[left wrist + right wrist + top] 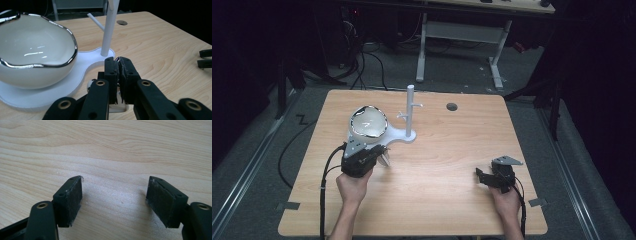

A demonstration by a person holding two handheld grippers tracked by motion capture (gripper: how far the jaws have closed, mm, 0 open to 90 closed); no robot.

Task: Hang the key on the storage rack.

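Your left claw (pixel 383 156) sits at the near edge of the white stand base (pixel 398 134), jaws pressed together — in the left gripper view the pads (pixel 124 71) are clamped on something thin and dark with tiny wire-like ends poking up at the tips; can't tell what it is. A small white piece (pixel 117 106) with a dark spot hangs or sits just under the jaws, mostly hidden by them.

The bowl (pixel 368 123) — white, silvery wavy rim — rests on the round part of the stand base, just ahead and left of your left claw, not touching it. The white post (pixel 410 110) rises upright from the smaller lobe of the base, short pegs sticking out of its sides.

Your right claw (pixel 480 176) is well apart from all that, low over bare table (pixel 452 150) at the near right, pointing left. Its jaws stand wide apart with nothing between them, only wood grain in the gap.

A round hole (pixel 452 106) in the table lies far right of the post.
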